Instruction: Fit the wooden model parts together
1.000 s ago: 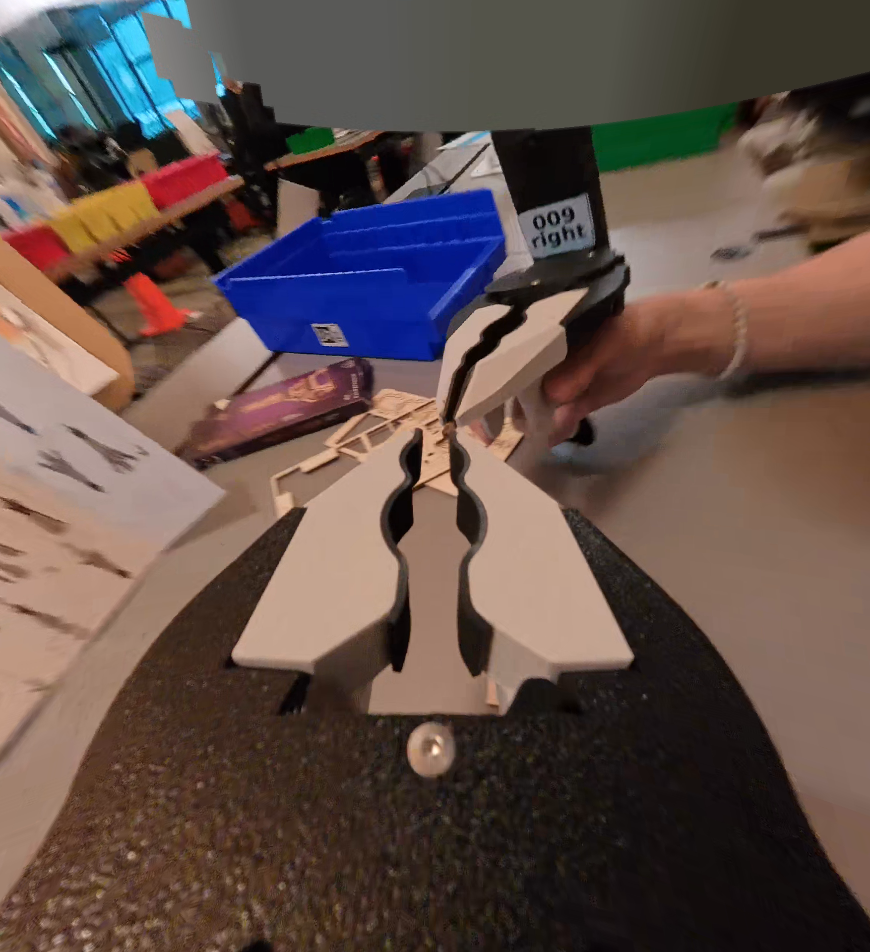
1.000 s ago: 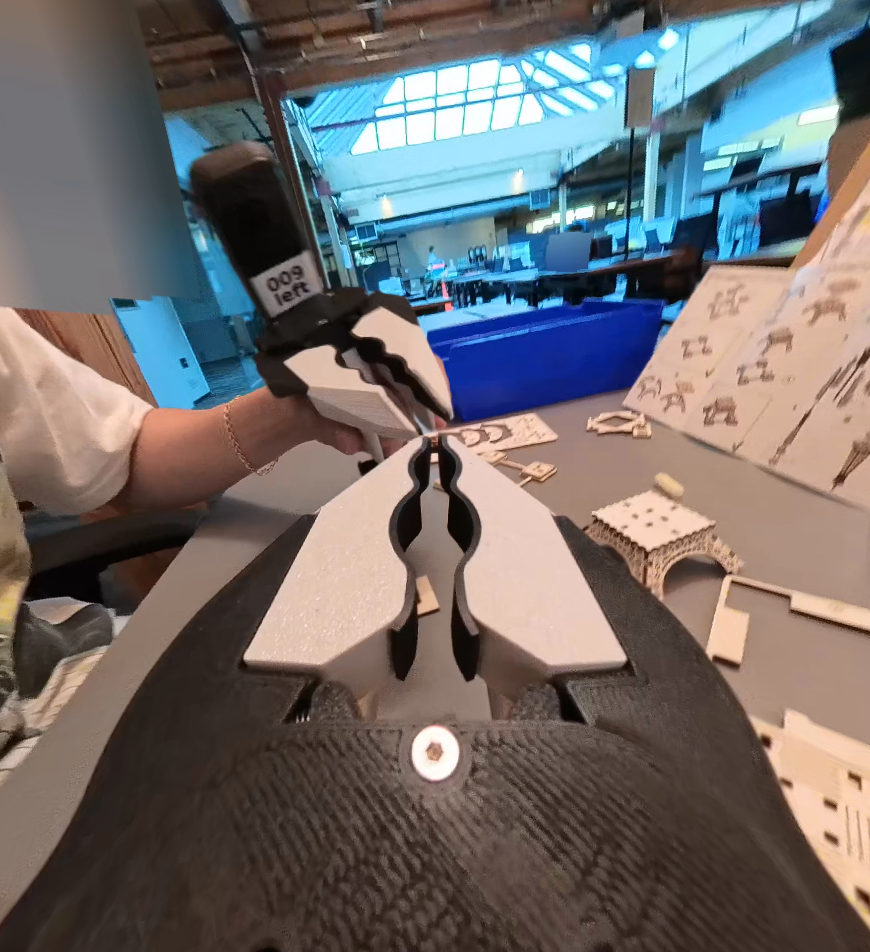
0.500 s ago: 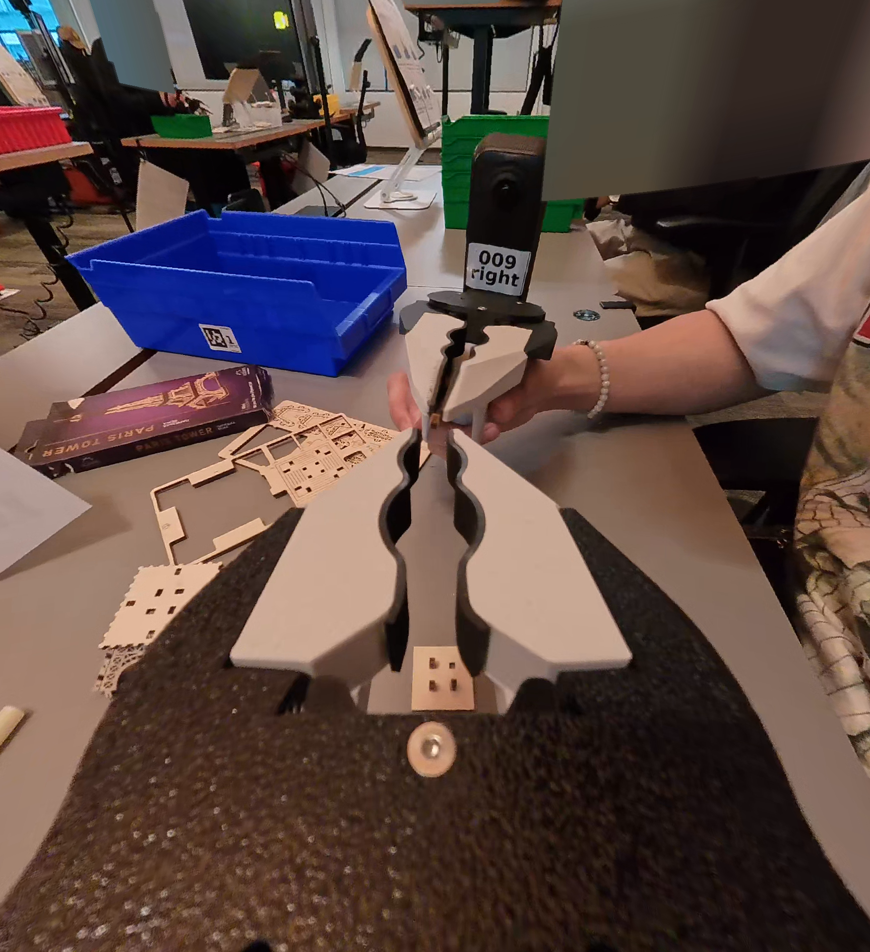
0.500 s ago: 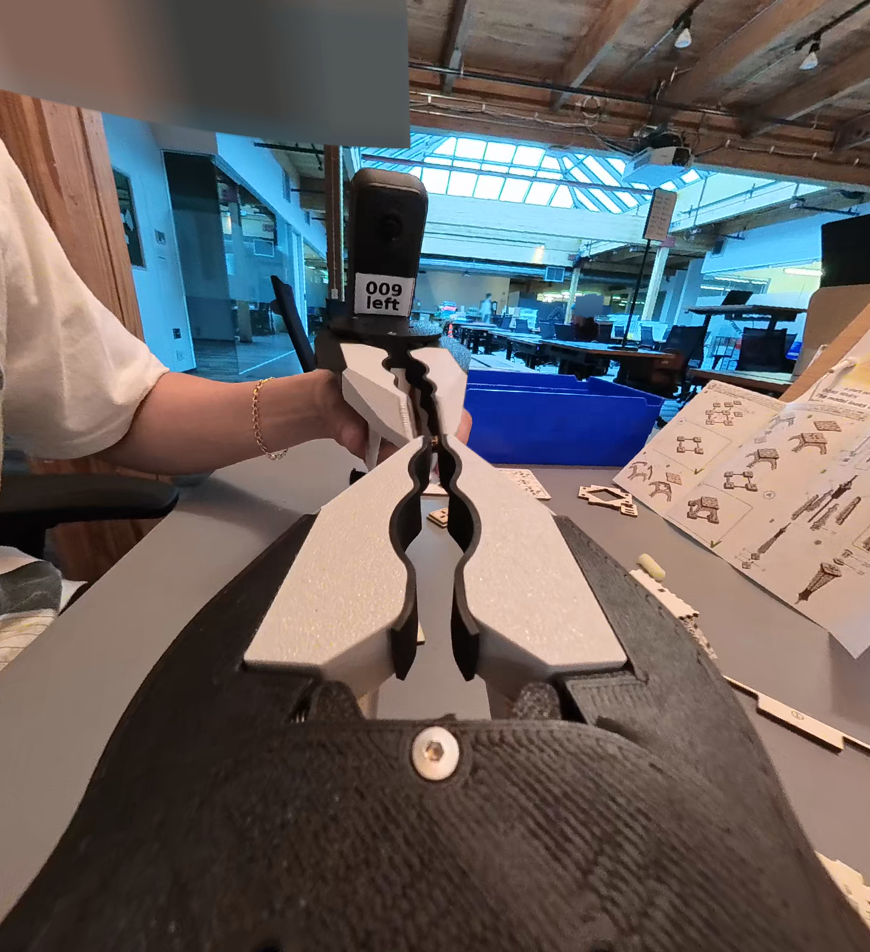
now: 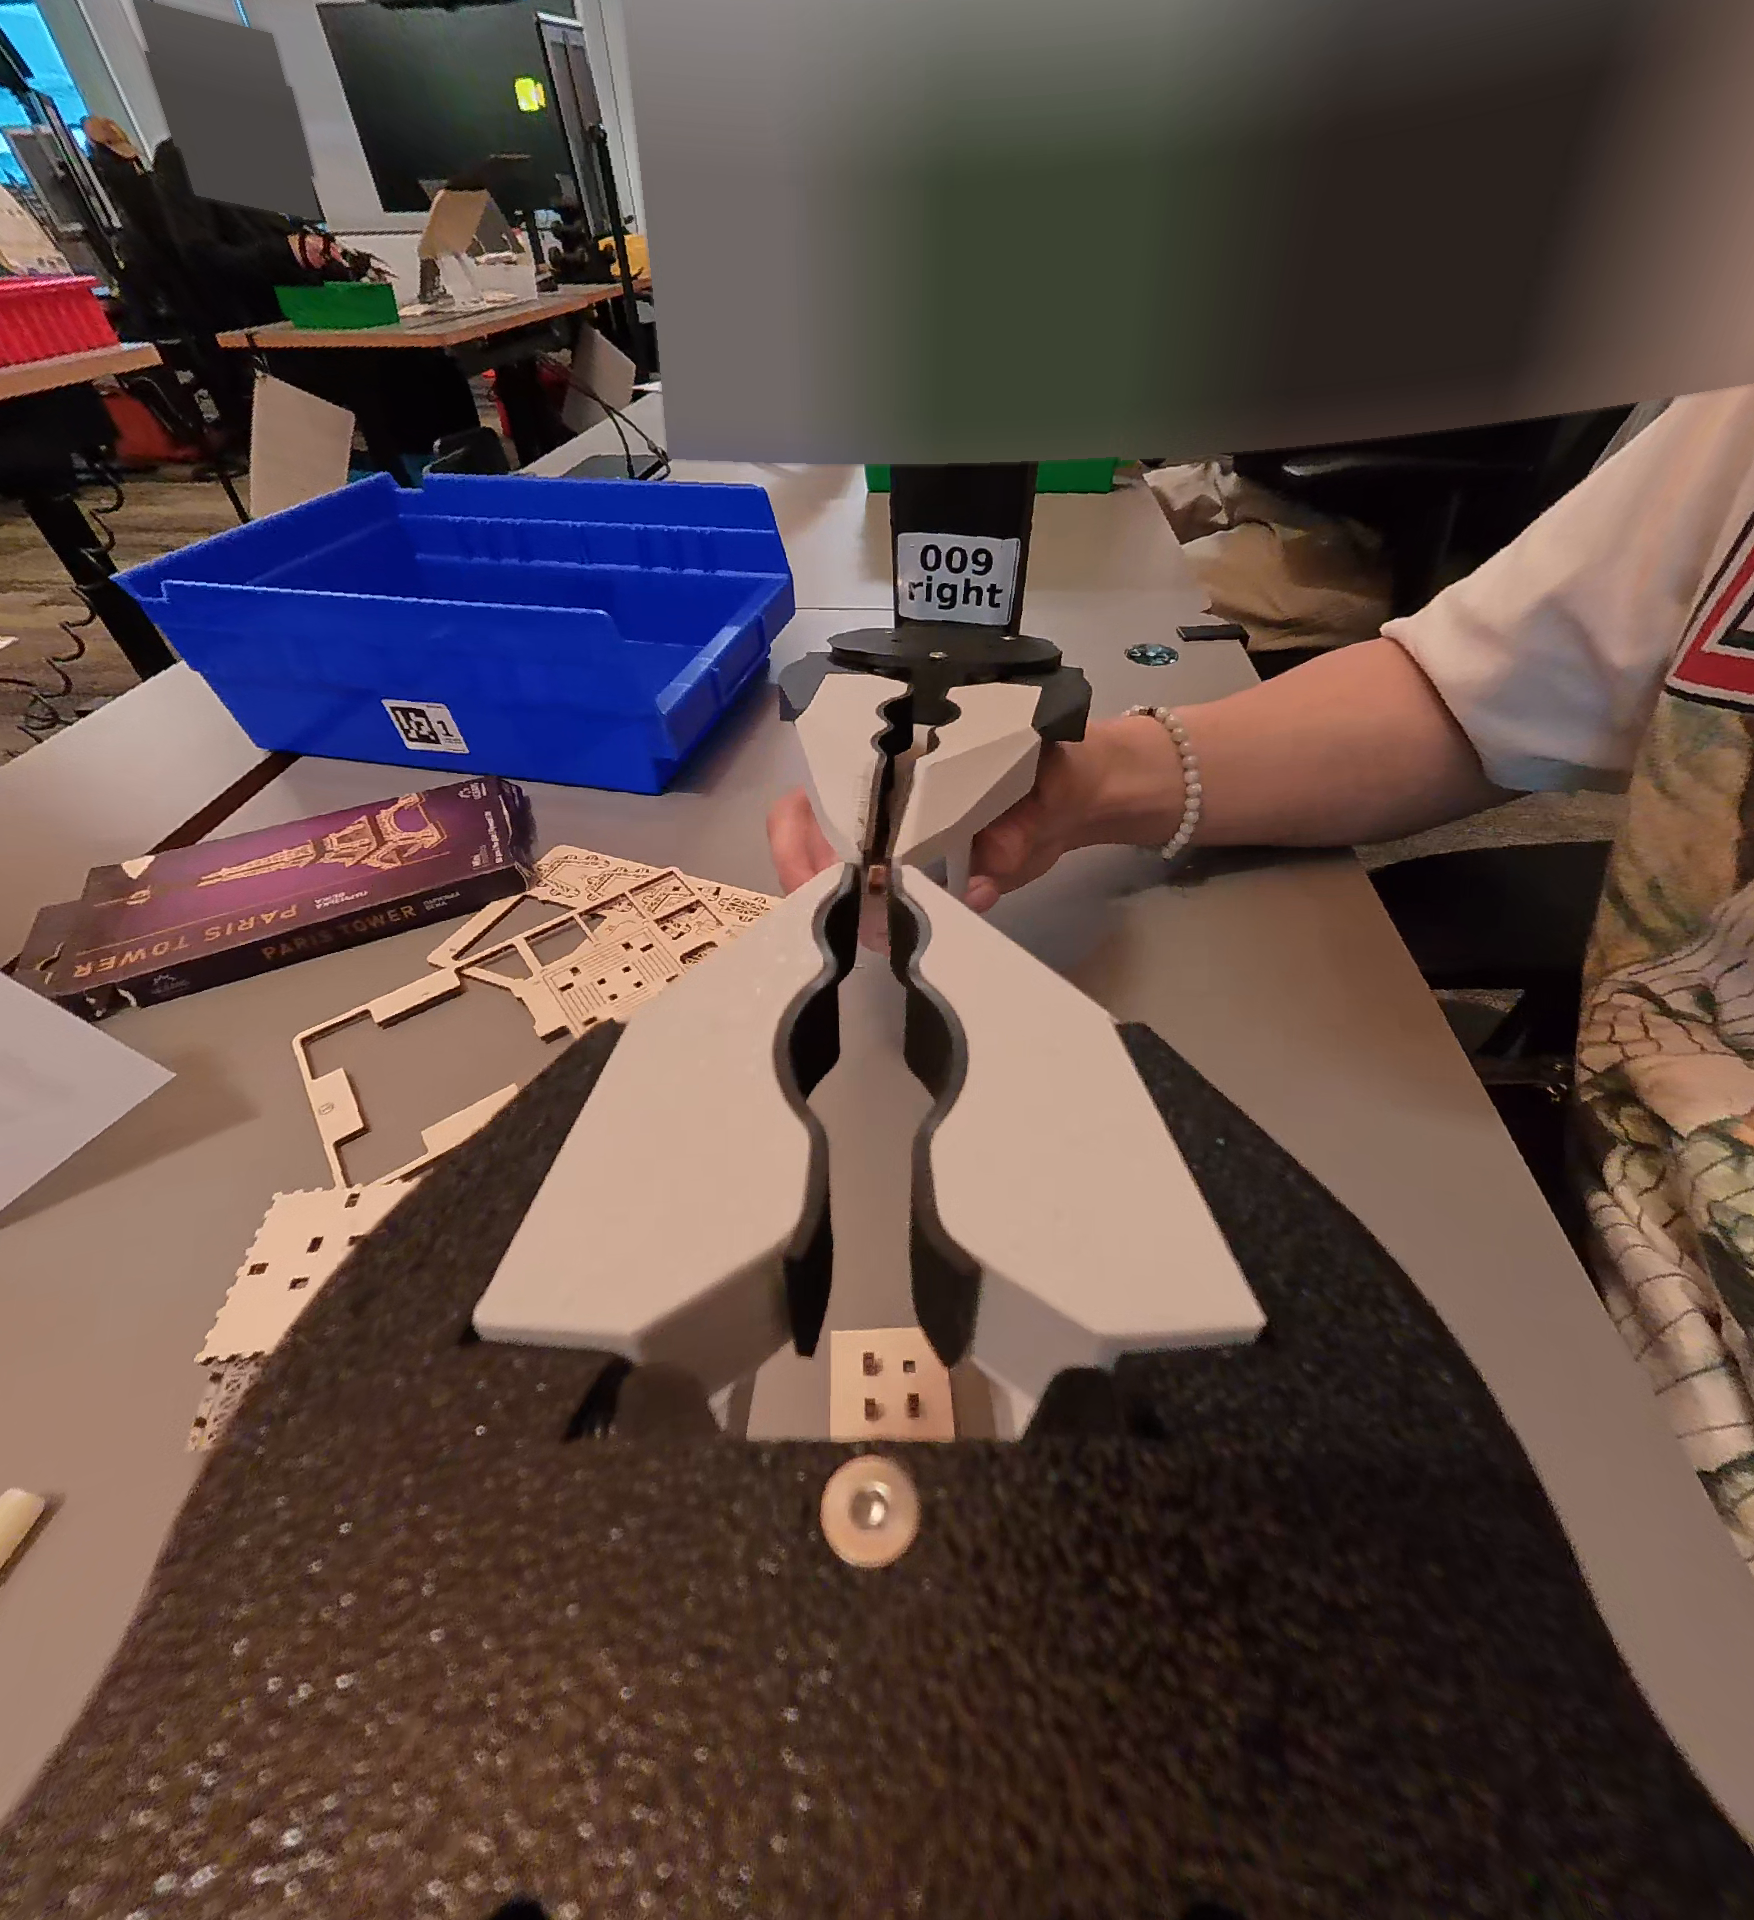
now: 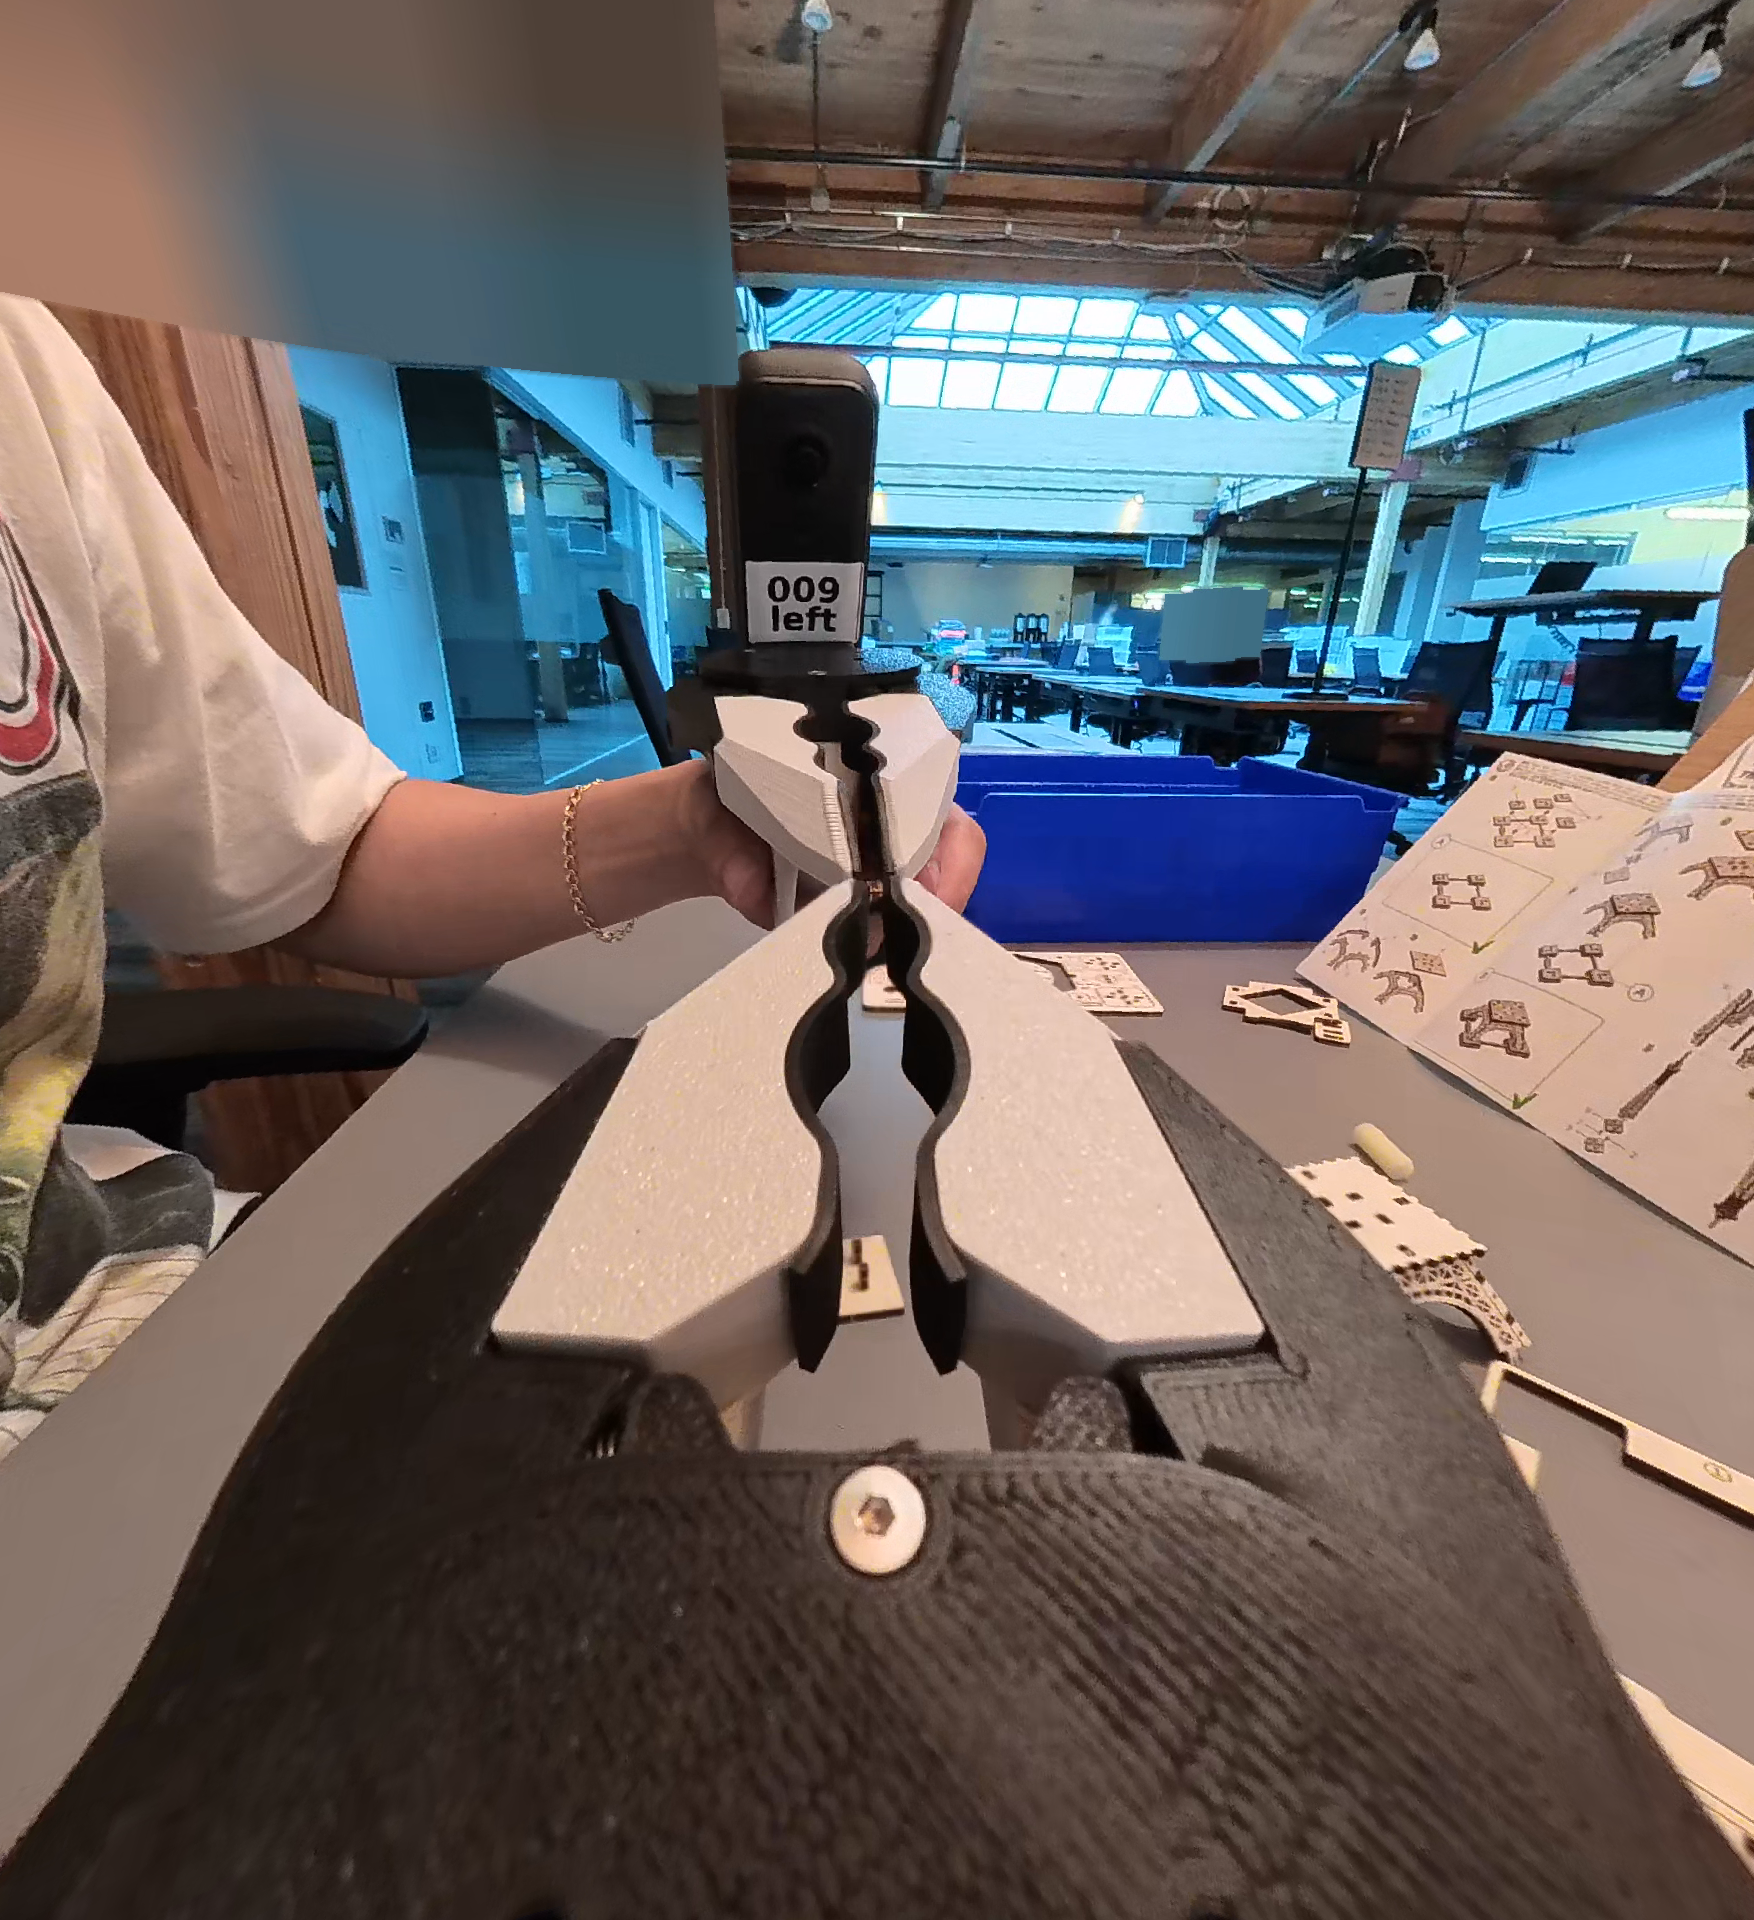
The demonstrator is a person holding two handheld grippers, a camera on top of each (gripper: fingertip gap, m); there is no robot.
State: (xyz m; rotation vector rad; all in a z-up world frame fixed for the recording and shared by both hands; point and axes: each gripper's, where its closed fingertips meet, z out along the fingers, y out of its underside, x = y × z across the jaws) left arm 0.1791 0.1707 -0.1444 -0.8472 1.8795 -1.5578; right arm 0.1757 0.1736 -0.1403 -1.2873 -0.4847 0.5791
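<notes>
The left gripper [image 5: 875, 883] and right gripper [image 6: 871, 883] meet tip to tip above the bench [image 5: 1216, 997], jaws closed on a tiny wooden part [image 5: 877, 880] pinched between them; whether each grips its own piece I cannot tell. To seat the joint well, I would keep both tools in line, press straight together and avoid twisting, since thin tabs likely snap. Visible on the bench: one blue bin [image 5: 499, 623], one purple box [image 5: 281, 904], one instruction sheet [image 6: 1631, 977], one tower base [image 6: 1413, 1247], one small square plate [image 5: 888, 1382].
</notes>
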